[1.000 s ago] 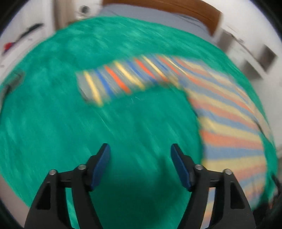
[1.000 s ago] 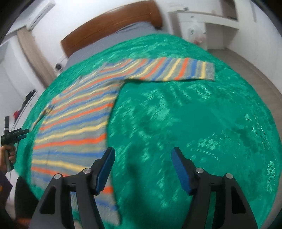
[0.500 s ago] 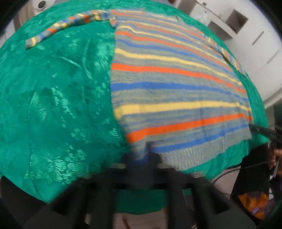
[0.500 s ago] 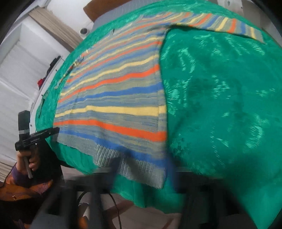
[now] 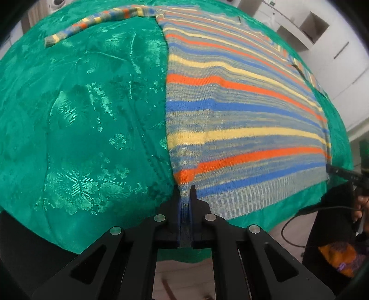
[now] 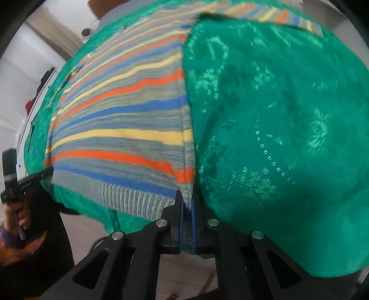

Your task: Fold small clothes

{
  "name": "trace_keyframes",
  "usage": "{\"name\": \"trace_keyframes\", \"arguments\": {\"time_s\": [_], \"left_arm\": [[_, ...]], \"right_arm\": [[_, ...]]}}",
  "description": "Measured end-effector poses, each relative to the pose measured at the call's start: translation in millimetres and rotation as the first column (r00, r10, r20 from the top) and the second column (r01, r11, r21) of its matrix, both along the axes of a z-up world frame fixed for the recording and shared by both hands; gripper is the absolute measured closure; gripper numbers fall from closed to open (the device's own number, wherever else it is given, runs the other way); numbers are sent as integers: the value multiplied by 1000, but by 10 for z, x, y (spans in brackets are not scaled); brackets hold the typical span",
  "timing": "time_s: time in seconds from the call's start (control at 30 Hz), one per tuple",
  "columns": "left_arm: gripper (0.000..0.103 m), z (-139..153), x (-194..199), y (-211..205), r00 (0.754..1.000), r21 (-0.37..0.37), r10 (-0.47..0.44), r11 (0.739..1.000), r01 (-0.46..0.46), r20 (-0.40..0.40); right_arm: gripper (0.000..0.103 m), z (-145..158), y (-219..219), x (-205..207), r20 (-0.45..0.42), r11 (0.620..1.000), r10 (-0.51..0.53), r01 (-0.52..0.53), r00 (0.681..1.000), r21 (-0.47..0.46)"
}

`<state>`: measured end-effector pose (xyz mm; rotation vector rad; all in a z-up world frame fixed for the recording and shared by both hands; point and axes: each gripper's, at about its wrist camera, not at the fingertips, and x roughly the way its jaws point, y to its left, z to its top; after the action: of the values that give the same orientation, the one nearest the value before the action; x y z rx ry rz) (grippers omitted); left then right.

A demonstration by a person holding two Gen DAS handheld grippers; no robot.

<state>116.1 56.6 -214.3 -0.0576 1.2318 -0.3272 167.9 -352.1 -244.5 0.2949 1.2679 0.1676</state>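
A striped knit sweater (image 5: 242, 129), in grey, blue, orange and yellow, lies flat on a green bedspread (image 5: 87, 120). One sleeve (image 5: 96, 20) stretches out to the far left. My left gripper (image 5: 184, 196) is shut on the sweater's near left hem corner. In the right wrist view the sweater (image 6: 120, 136) fills the left half, with its other sleeve (image 6: 276, 16) at the top right. My right gripper (image 6: 185, 200) is shut on the near right hem corner. Each gripper shows at the edge of the other's view (image 5: 343, 173) (image 6: 25, 182).
The green bedspread (image 6: 288, 129) drapes over the near bed edge. White cabinets (image 5: 322, 30) stand at the far right. A cable (image 5: 306, 212) hangs below the bed edge. A wooden headboard (image 6: 94, 5) sits at the far end.
Both grippers came down from open above the bed to the near hem and closed on its two corners.
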Motion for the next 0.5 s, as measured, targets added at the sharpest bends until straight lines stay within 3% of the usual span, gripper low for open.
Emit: {"name": "trace_keyframes", "arguments": {"time_s": [0.13,0.17,0.23,0.3,0.4,0.5], "left_arm": [[98,60,-52,-20,999,0,-10,1000,10,35],[91,112,-79,-27,998,-1,-8,1000,8,54],[74,201,-164,27,997,12,12,1000,-13,81],[31,338,-242,79,992,-2,33,999,-33,120],[13,587,-316,213,971,-39,80,997,-73,227],[4,764,-93,345,926,-21,158,987,-160,343]], "right_arm": [[98,50,73,-8,22,999,20,-20,1000,-34],[96,71,85,-15,29,999,21,-20,999,-37],[82,124,87,-61,32,999,7,-6,999,-42],[58,204,54,-138,52,999,-10,12,999,-34],[44,441,-42,-270,161,991,-58,77,985,-114],[34,719,-149,-316,349,956,-102,189,931,-223]]}}
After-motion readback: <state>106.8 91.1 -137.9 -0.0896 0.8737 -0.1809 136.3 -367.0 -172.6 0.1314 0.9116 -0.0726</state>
